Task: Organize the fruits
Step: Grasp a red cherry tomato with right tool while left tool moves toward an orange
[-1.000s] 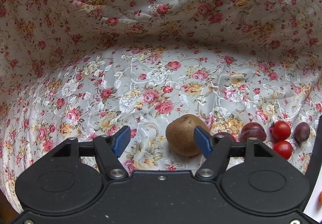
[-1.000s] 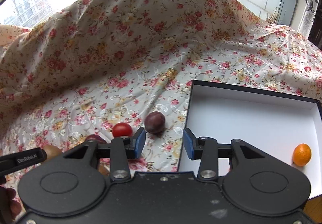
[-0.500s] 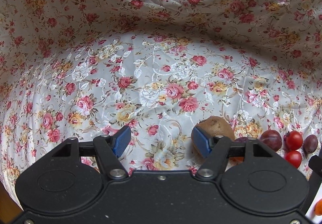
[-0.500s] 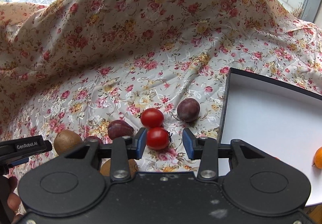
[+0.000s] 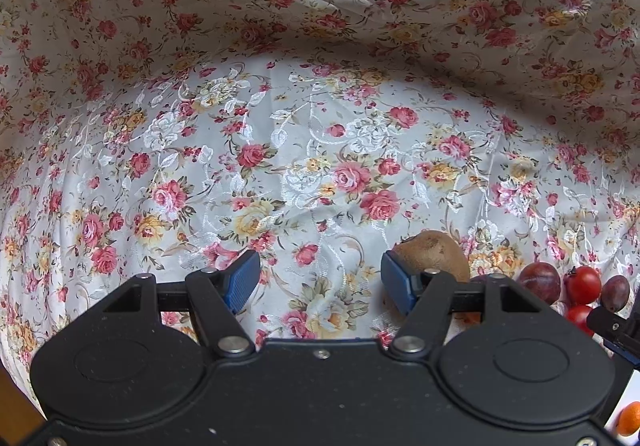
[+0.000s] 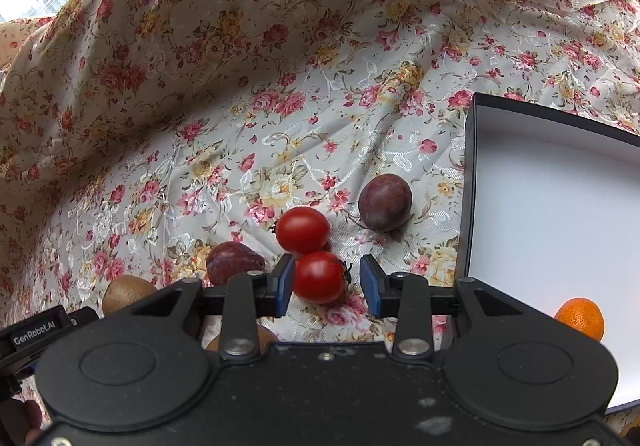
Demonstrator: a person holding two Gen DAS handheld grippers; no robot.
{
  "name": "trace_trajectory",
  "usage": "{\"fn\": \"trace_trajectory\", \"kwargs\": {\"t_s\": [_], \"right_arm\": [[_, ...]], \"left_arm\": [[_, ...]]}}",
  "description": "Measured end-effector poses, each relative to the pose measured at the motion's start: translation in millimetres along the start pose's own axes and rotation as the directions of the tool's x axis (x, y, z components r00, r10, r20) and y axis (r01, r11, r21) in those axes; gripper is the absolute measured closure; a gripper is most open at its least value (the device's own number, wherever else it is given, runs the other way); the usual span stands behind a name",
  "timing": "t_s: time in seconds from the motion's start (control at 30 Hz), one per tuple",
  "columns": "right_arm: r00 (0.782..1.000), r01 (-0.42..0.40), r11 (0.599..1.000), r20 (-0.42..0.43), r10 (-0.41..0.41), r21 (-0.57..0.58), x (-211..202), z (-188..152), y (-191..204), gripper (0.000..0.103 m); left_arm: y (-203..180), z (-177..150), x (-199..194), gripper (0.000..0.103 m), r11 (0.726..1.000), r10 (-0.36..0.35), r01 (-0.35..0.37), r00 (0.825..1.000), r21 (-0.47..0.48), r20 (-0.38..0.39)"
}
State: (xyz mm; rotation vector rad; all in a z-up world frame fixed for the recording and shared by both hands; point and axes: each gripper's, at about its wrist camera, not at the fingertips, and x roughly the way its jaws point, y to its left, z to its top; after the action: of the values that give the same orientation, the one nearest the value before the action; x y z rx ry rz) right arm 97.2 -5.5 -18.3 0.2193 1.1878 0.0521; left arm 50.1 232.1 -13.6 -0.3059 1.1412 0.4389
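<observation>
Two wrist views, steeply downward, sharing tomatoes (image 5: 583,284)

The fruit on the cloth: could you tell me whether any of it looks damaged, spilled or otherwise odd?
Nothing stands out. The two tomatoes, plums and kiwi lie whole on the cloth, and one orange sits in the box. The only untidiness is the rumpled cloth behind.

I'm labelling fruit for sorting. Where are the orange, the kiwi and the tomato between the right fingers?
orange (image 6: 580,318): right wrist view, middle of its peel, inside the white box.
kiwi (image 5: 434,252): left wrist view, upper brown skin.
tomato (image 6: 318,278): right wrist view, centre of its red skin.
</observation>
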Motion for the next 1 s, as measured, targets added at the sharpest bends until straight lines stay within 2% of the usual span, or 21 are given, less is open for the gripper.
{"fn": "trace_trajectory", "kwargs": {"t_s": [0.23,0.43,0.7,0.83,1.0], "right_arm": [[0.999,0.013,1.0,-0.038,-0.014,-0.022,16.5,-5.1,11.6,0.064],[0.997,0.054,0.998,-0.052,-0.056,-0.039,29.0,-8.5,21.1,0.062],[0.997,0.062,0.998,-0.037,-0.062,-0.018,31.2,-7.9,19.9,0.065],[1.0,0.029,1.0,-0.009,-0.029,-0.004,20.4,-6.1,15.9,0.066],[0.997,0.002,1.0,0.077,-0.003,0.008,-2.6,-3.7,11.9,0.066]], "left_arm": [[0.3,-2.3,-0.4,0.034,0.999,-0.021,0.021,1.0,0.026,0.007],[4.1,-2.5,-0.1,0.034,0.999,-0.038,0.038,0.999,0.038,0.005],[7.8,-1.8,-1.5,0.034,0.997,-0.07,0.069,0.998,0.037,0.007],[6.7,-1.5,-3.4,0.034,0.996,-0.086,0.086,0.996,0.039,0.013],[-4.3,-5.1,-7.8,0.034,0.992,-0.111,0.11,0.994,0.065,0.011]]}}
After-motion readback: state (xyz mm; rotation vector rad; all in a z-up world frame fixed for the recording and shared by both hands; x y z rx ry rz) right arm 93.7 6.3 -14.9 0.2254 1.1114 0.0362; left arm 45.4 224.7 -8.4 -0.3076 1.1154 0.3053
